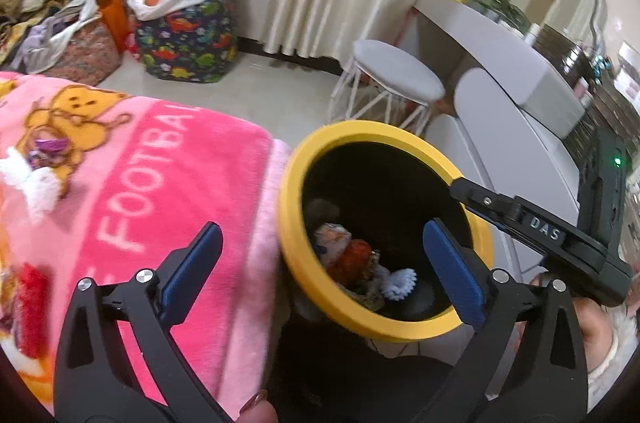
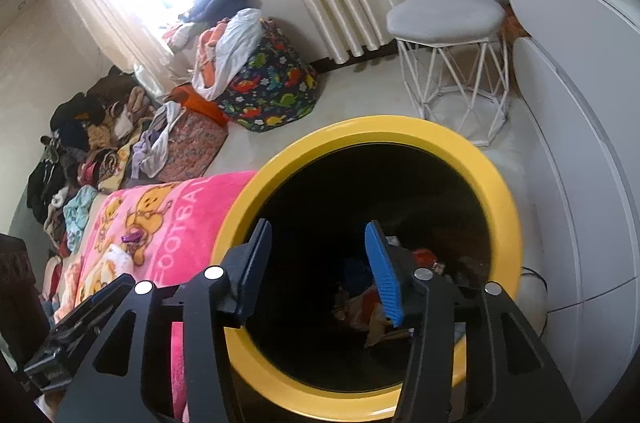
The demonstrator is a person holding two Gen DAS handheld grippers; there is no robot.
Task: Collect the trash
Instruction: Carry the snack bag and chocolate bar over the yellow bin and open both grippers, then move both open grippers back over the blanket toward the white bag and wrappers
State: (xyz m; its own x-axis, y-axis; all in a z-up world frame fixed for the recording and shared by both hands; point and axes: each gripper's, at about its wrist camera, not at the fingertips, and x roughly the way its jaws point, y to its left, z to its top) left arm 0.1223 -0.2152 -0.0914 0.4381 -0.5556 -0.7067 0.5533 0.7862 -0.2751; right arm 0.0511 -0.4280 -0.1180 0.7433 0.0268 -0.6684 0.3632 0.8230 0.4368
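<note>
1. Yellow-rimmed bin (image 1: 384,139) stands against the bed's pink blanket (image 1: 160,163); wrappers and scraps (image 1: 352,259) lie at its bottom.
2. Left hand-held gripper (image 1: 320,263) hangs over the rim, jaws spread wide, nothing between them.
3. Right hand-held gripper (image 2: 320,263) hangs above the bin mouth, jaws partly apart, empty.
4. Step, as judged: drop-off finished. Next move calls for reaching the purple wrapper (image 1: 50,145) and white fluffy scrap (image 1: 32,183) on the blanket.

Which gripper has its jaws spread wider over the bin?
The left gripper: its pads straddle the yellow-rimmed bin's rim, while the right gripper's stand closer together. Both are empty.
</note>
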